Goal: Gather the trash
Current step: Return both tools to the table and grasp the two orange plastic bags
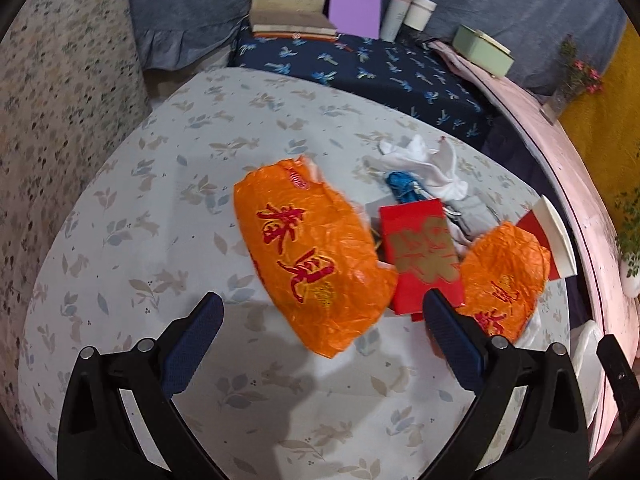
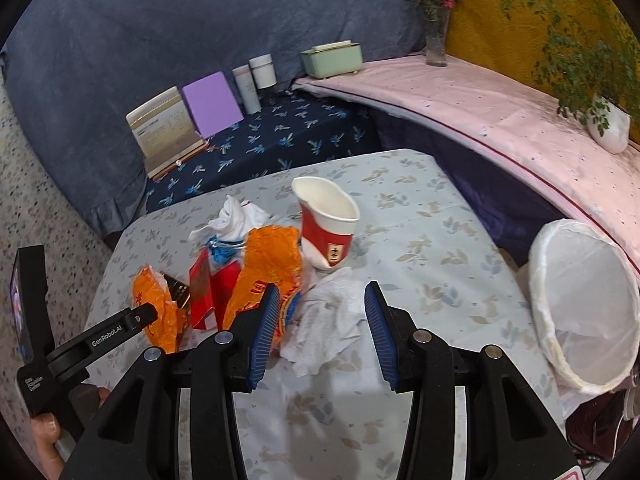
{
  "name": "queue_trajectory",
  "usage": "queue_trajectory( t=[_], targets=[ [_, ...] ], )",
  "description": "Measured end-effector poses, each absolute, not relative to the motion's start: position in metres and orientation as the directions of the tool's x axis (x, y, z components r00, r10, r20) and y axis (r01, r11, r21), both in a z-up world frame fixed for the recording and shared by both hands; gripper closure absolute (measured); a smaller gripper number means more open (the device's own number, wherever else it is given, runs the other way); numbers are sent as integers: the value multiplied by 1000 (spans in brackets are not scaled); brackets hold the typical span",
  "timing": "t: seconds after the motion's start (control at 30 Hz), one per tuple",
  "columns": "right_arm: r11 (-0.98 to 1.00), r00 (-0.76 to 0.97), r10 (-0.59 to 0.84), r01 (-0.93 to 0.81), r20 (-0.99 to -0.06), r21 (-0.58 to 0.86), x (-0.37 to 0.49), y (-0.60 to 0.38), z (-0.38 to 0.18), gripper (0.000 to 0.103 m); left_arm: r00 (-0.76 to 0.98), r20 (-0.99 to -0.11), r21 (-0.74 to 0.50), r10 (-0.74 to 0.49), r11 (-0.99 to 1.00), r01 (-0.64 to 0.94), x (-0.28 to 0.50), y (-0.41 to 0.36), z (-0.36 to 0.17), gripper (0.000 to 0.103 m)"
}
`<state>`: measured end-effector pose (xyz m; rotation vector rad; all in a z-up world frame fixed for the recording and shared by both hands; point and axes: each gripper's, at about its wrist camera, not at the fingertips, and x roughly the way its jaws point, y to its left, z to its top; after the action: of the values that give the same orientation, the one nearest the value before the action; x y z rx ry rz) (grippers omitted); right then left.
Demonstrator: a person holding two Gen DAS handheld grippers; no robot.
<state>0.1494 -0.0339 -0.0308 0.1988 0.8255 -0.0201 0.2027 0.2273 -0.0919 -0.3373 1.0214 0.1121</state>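
Note:
Trash lies in a heap on the leaf-print tablecloth (image 1: 152, 240). It includes a large orange wrapper (image 1: 312, 256), a second orange wrapper (image 1: 504, 276), a red packet (image 1: 420, 256), white crumpled tissue (image 1: 424, 160) and a dented red-and-white paper cup (image 2: 328, 224). My left gripper (image 1: 323, 300) hangs open and wide just short of the large orange wrapper, holding nothing. My right gripper (image 2: 322, 290) is open above a crumpled white tissue (image 2: 332, 320), whose pads do not press it. One finger (image 2: 120, 328) of the left gripper shows at the left of the right wrist view, beside an orange wrapper (image 2: 156, 304).
A round bin lined with a white bag (image 2: 584, 308) stands off the table's right edge. Behind the table are books (image 2: 168, 128), a purple card (image 2: 212, 104), two jars (image 2: 256, 76), a green box (image 2: 332, 58), a flower vase (image 2: 436, 36) and a potted plant (image 2: 608, 124) on a pink ledge.

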Motion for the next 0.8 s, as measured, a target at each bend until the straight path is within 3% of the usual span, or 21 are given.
queue_trajectory(
  t=[0.43,0.57,0.73,0.8],
  targets=[
    [986,629,86,60,-772,158,196,-9,-64,59,458,-883,-255,-104,924,-283,231,232,-112,9],
    [986,616,80,65,-784,152,209,-8,-73,59,449,-886,-253,-112,930,-268,236,231,-115,20],
    [986,600,78,71,-796,151,222,-9,-83,59,435,-892,-246,-119,937,-246,238,230,-120,43],
    [987,595,78,70,-800,148,226,-9,-86,59,434,-892,-248,-125,939,-240,237,231,-121,46]
  ],
)
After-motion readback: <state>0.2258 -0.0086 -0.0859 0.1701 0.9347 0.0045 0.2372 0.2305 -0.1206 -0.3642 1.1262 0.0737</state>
